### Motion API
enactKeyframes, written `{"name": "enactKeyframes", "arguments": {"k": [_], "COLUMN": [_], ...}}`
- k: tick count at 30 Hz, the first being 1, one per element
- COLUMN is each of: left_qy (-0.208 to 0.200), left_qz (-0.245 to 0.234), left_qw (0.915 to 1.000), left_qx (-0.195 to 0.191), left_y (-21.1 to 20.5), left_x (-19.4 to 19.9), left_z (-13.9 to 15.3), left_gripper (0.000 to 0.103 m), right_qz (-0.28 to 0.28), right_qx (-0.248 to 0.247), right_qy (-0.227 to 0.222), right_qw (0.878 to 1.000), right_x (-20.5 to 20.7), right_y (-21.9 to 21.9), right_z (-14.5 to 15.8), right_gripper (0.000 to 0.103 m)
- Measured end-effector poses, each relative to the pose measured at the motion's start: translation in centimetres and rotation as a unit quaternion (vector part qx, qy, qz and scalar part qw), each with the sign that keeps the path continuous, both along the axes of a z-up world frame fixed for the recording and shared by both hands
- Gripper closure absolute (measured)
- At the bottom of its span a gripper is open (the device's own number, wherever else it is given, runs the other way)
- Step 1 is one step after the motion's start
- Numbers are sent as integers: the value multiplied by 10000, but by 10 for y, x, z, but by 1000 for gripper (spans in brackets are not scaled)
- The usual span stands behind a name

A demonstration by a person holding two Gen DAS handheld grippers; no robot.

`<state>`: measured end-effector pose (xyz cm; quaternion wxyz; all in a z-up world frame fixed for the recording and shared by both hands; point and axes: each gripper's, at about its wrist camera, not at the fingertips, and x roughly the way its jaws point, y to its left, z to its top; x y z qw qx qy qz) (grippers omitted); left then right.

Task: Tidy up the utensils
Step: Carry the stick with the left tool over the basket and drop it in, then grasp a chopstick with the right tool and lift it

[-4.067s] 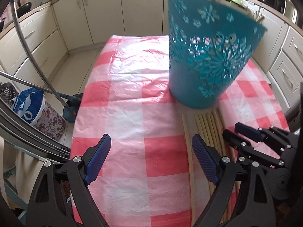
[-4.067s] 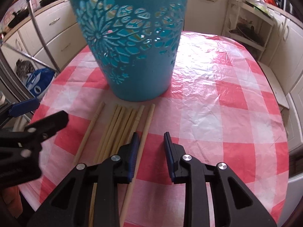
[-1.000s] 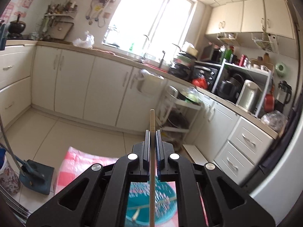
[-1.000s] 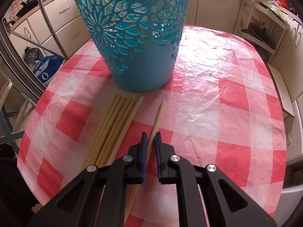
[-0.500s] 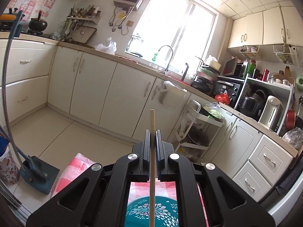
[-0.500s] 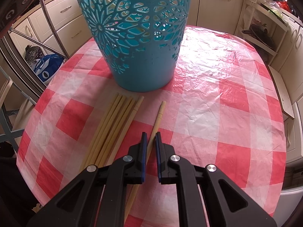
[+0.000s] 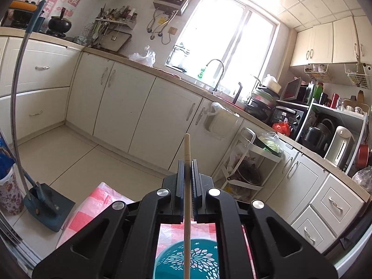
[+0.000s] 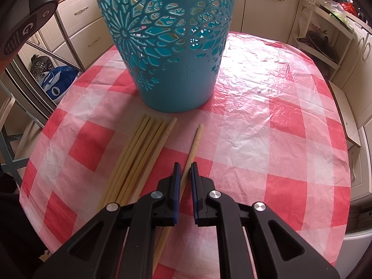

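Observation:
My left gripper (image 7: 187, 162) is shut on a wooden chopstick (image 7: 186, 209) and holds it upright above the teal cut-out basket (image 7: 188, 260), whose rim shows below between the gripper arms. In the right wrist view the basket (image 8: 167, 53) stands on the red-checked tablecloth (image 8: 267, 127). My right gripper (image 8: 185, 166) is nearly shut around a single chopstick (image 8: 194, 144) lying on the cloth, with a small gap at each pad. Several more chopsticks (image 8: 137, 155) lie in a bundle just left of it.
Kitchen cabinets (image 7: 130, 107) and a wire rack (image 7: 246, 162) stand beyond the table. A dustpan (image 7: 44, 202) and a floral bin (image 7: 9, 193) sit on the floor at left. The left gripper's handle (image 8: 25, 16) shows top left in the right wrist view.
My left gripper has tilted up a little, keeping the chopstick over the basket. My right gripper has stayed around the single chopstick on the cloth.

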<state>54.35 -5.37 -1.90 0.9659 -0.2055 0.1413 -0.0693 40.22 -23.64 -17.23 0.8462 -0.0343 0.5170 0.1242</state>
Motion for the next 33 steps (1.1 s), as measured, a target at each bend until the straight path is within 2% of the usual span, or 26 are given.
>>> {"name": "enactKeyframes", "arguments": {"k": [8,14,21,24,29,33], "left_qy": [51,152,499,605,596,604], "left_qz": [17,-121,-443,-554,-417,-137], "left_qw": [10000,9996,9959,9938,9943,9961], "left_qx": [0,188,615,747,776,622], "left_y": [-1,-4,-12,-12,7,32], "left_x": [-5,-13,-29,-42,-77,-113], "left_z": [-11,-22,-33,-33,-22,-21], "left_gripper": [98,98,95,85,57,48], "right_qz": [-1,0,-6,0,11,-10], "right_qx": [-2,-7,2,10,95,258], "right_qy": [0,-1,6,8,37,81], "right_qw": [10000,10000,10000,10000,9999,9996], "right_x": [0,0,0,-1,-2,-2], "right_y": [0,0,1,1,-3,-10], "right_z": [0,0,0,0,-1,-1], "right_gripper": [93,93,93,93,93,93]}}
